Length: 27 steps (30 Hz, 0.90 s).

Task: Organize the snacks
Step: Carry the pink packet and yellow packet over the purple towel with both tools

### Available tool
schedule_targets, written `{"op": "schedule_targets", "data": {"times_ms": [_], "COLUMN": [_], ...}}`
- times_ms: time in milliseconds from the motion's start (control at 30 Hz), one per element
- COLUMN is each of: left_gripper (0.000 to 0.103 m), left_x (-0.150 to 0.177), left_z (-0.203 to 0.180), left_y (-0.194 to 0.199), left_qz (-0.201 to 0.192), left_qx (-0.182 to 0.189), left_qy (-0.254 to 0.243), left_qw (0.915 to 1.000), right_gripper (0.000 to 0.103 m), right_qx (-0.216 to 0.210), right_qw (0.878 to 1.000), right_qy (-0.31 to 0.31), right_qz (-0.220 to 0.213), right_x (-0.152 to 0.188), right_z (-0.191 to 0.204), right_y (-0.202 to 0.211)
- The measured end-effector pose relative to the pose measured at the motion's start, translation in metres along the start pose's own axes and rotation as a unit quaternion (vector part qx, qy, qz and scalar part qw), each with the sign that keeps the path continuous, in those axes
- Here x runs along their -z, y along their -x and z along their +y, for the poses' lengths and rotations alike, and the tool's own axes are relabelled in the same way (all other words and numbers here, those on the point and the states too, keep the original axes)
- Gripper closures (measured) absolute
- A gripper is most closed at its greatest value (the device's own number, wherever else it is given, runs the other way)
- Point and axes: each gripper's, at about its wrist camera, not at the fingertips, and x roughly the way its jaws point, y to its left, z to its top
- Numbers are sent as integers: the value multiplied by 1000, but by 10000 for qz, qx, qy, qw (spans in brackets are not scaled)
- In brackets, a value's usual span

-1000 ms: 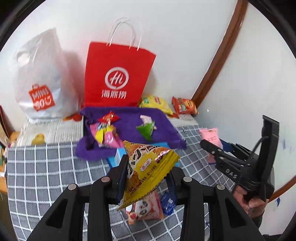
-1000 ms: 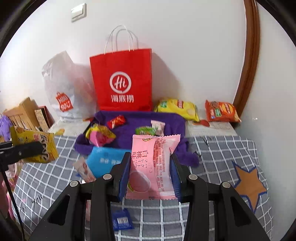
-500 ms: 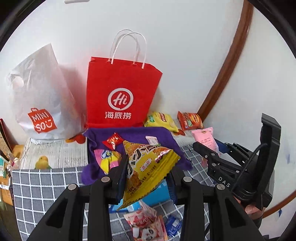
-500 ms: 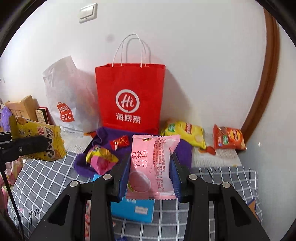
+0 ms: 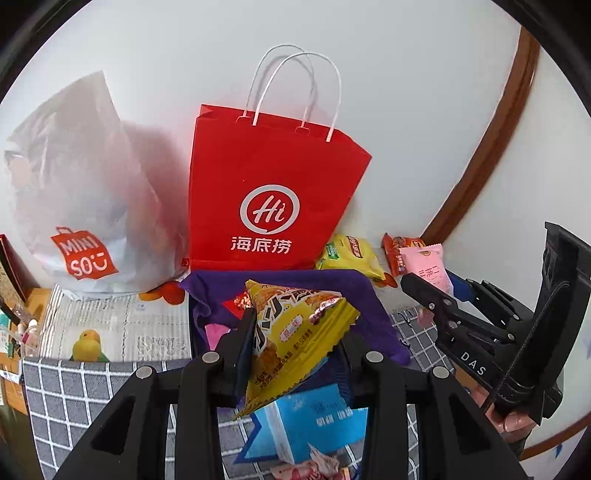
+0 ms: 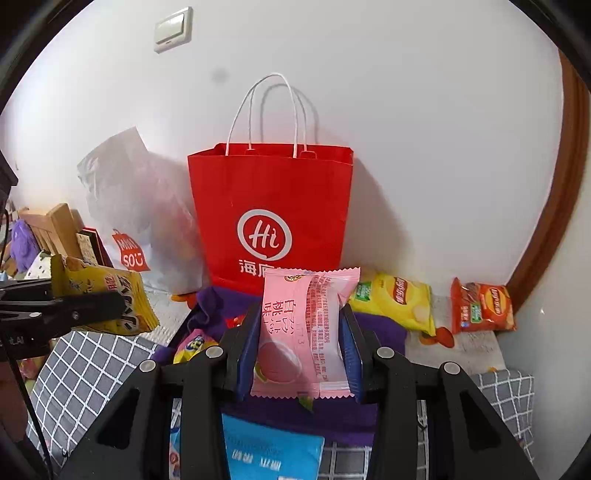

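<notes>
White wall behind, brown curved trim at 2 o'clock, grey checked cloth (image 5: pixel 92 387) over the table. From my left wrist feed: left gripper (image 5: pixel 295 354) is narrowed onto a yellow snack packet (image 5: pixel 291 339), pads pressing both sides, packet tilted with one corner up at 12 o'clock. Right feed: right gripper (image 6: pixel 299 354) is clamped on a pink peach-print packet (image 6: pixel 303 332), held upright between the blue pads. Red paper bag (image 5: pixel 269 192) stands upright against the wall at 12 o'clock, top open, white handles up; I can't see what's inside. White plastic bag (image 5: pixel 85 206) sits at 10 o'clock, touching the red bag's side; contents only a blur through the plastic. Purple cloth (image 5: pixel 332 288) lies in front of the red bag with a few small wrapped sweets on it, partly hidden by my packets. Blue pouch (image 5: pixel 314 421) lies at 6 o'clock, just under the left gripper. Yellow chip bag (image 6: pixel 399 302) and red chip bag (image 6: pixel 480 306) lie at 3 o'clock by the wall, near each other, not touching. Wall switch (image 6: pixel 173 29) at 11 o'clock on the right feed.
</notes>
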Motion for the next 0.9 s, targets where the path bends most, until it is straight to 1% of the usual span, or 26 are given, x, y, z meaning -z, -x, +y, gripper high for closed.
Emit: {"op": "schedule_targets", "data": {"times_ms": [167,300,400,467,567,633,900], "left_gripper": [68,68,68,68,68,68,68], "left_x": [-10,-14,-13,-10,-4,-1,3], "left_z": [-1,-1,0,3,10,14,24], "left_y": [-23,-48,-64,-73,-85,-95,-106], "left_qz": [90,242,342,396,474,647,742], "left_qx": [-1,31,8,-11,2,-49,-79], "left_qy": [-19,-19,-47,-36,44,73,137], "left_qw": [10000,9997,9994,9992,9989,9979,9971], "right_gripper": [62,62,62,63,63,62,62], "right_qx": [-52,-42,-71,-41,10,34,106], "right_qw": [9998,9995,9989,9983,9982,9981,9962], "right_qy": [80,-7,-148,-133,-138,-123,-144], "right_qz": [148,326,444,563,584,603,849], "right_x": [1,8,12,13,14,15,25], "right_z": [-6,-17,-27,-32,-37,-40,-49], "right_y": [-26,-46,-60,-69,-74,-77,-97]}}
